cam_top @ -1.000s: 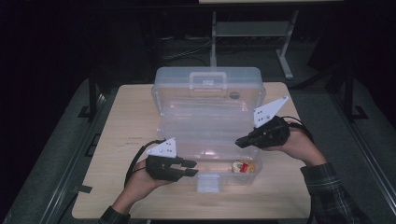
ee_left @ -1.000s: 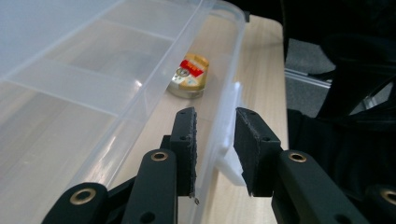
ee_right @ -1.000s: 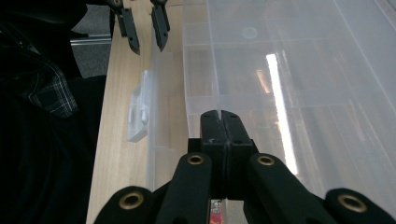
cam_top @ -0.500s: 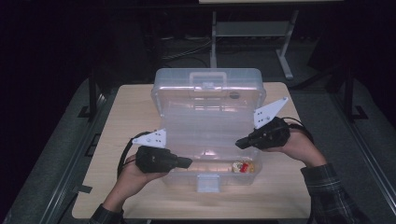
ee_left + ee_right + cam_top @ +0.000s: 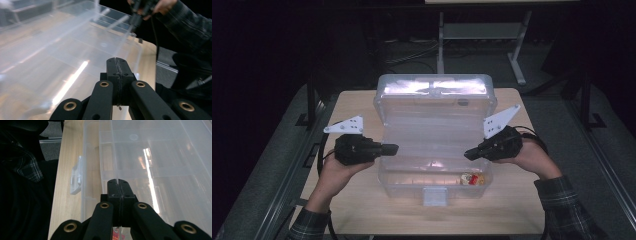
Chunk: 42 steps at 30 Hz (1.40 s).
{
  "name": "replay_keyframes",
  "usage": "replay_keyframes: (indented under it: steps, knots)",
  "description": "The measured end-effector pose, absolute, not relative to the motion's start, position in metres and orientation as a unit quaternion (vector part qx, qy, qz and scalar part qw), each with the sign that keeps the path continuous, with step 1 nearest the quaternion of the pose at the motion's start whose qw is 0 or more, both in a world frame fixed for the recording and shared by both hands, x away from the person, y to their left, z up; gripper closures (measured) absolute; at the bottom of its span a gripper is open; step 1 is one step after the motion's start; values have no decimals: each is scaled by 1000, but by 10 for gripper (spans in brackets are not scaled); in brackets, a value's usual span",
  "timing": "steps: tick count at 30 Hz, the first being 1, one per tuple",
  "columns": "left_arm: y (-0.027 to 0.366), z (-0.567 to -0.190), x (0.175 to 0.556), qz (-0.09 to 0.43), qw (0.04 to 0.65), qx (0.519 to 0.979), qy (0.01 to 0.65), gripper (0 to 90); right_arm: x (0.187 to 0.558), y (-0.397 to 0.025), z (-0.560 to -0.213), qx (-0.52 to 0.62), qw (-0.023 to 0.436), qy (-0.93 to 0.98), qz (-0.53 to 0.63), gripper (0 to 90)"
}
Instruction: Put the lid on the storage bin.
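Observation:
A clear plastic box (image 5: 412, 186) stands on the wooden table (image 5: 354, 107) with its lid (image 5: 434, 112) tilted up toward the back. My left gripper (image 5: 395, 148) is at the lid's left edge, and its jaws (image 5: 117, 60) are pressed together on the thin rim. My right gripper (image 5: 468, 155) is at the lid's right edge, shut with the rim (image 5: 117, 179) caught between its jaws (image 5: 117, 181). In the box's front right corner lies a small red and yellow item (image 5: 472, 178). The lid (image 5: 62, 50) looks blurred in the left gripper view.
A white latch (image 5: 434, 196) hangs at the middle of the box's front wall, also visible as the latch (image 5: 76, 180) in the right gripper view. Bare table lies left, right and in front of the box. A metal stand (image 5: 517, 65) rises behind the table, with dark floor around.
Both grippers have risen, the left one most, up from the box's front left corner. The lid has swung up and back with them, uncovering the inside of the box.

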<state>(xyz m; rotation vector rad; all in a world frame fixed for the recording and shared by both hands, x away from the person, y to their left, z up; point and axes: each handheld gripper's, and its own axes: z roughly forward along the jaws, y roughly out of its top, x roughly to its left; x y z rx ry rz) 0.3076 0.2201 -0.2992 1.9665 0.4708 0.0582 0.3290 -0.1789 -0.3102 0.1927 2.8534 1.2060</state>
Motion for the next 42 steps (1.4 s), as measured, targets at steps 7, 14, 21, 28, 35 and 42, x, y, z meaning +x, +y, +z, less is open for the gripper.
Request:
replay_keyframes:
  steps: [7,14,21,28,35,42]
  knots:
    - [232,-290,320,49,535,816,214,900,328,-178,-311,59,19,920,386,897]
    - [238,-284,331,71,536,810,227,900,328,-178,-311,59,17,921,385,898]
    - [246,-281,341,82,541,801,243,900,327,-179,-312,58,16,921,385,897]
    - [253,-278,349,91,543,795,255,900,327,-179,-313,58,14,922,384,897]
    - [252,-276,352,96,540,796,255,900,325,-178,-314,54,10,923,381,897]
    - [251,-276,351,96,540,796,255,900,324,-178,-315,56,10,922,382,893]
